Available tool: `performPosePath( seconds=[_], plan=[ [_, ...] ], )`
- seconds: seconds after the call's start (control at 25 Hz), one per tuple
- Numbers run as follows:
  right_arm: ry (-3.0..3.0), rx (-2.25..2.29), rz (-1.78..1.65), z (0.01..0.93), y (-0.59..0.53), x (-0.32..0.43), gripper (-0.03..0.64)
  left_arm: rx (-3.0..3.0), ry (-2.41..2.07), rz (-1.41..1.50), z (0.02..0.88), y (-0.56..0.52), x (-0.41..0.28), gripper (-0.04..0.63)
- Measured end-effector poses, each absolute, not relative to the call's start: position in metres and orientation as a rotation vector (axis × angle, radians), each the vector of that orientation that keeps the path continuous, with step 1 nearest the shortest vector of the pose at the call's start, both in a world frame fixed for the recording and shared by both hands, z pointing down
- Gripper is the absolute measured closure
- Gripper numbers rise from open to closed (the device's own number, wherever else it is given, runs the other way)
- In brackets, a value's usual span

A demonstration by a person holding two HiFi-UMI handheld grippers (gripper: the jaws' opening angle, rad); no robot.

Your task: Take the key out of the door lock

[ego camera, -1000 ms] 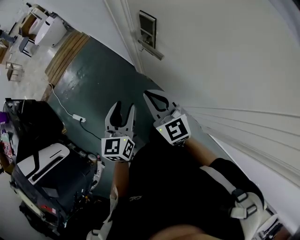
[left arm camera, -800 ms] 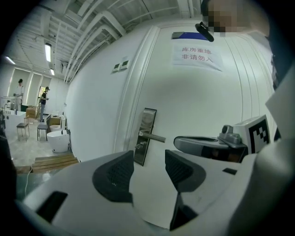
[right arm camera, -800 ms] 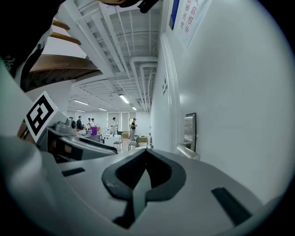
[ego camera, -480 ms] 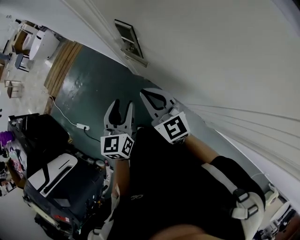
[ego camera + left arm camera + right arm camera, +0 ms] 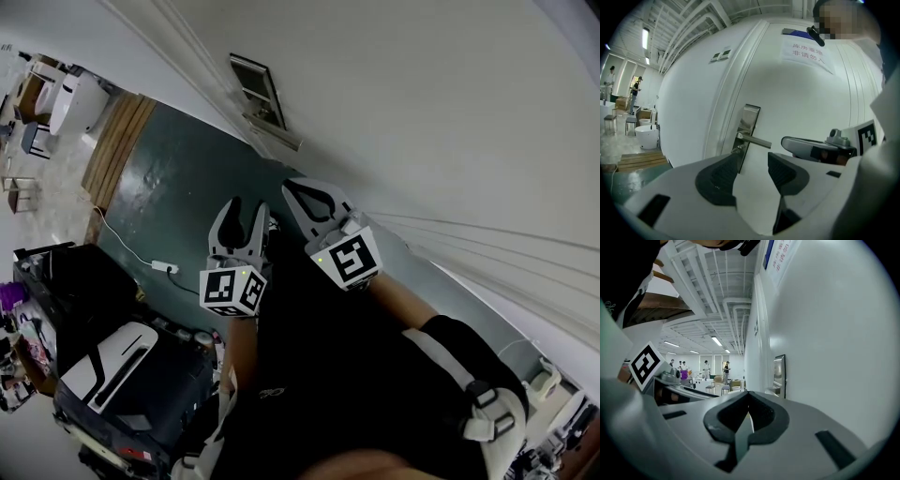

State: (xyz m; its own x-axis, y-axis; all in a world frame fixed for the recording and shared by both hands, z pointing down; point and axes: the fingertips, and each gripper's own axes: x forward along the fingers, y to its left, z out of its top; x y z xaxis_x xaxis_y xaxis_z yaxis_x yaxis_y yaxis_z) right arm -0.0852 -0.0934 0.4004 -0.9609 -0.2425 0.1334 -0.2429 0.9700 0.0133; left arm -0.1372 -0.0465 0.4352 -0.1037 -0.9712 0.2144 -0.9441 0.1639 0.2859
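The metal lock plate (image 5: pixel 255 89) with its lever handle (image 5: pixel 274 133) is on the white door (image 5: pixel 422 112), beyond both grippers. In the left gripper view the plate (image 5: pixel 750 122) and handle (image 5: pixel 755 140) stand ahead, and a small metal key (image 5: pixel 737 149) sticks out just under the handle. My left gripper (image 5: pixel 246 217) is open and empty, short of the lock (image 5: pixel 752 164). My right gripper (image 5: pixel 302 192) is shut on nothing, close to the door, with the plate (image 5: pixel 779 373) further ahead of it (image 5: pixel 748 397).
A paper sign (image 5: pixel 808 55) hangs higher on the door. To the left are dark green floor (image 5: pixel 178 178), a white power strip and cable (image 5: pixel 164 267), a black cart with gear (image 5: pixel 112 366) and a wooden pallet (image 5: pixel 112 145). People stand far off (image 5: pixel 707 367).
The head view has swung, so the lock plate now sits further left in the picture. Both grippers keep the same pose, left open and right shut.
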Motion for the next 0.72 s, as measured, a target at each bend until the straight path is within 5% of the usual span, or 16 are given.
performPosePath(
  seconds=[0.72],
  plan=[
    [-2.935, 0.563, 0.038, 0.406, -0.124, -0.132, 0.609, 1.892, -1.849, -0.257, 0.460, -0.101, -0.195, 0.390]
  ],
)
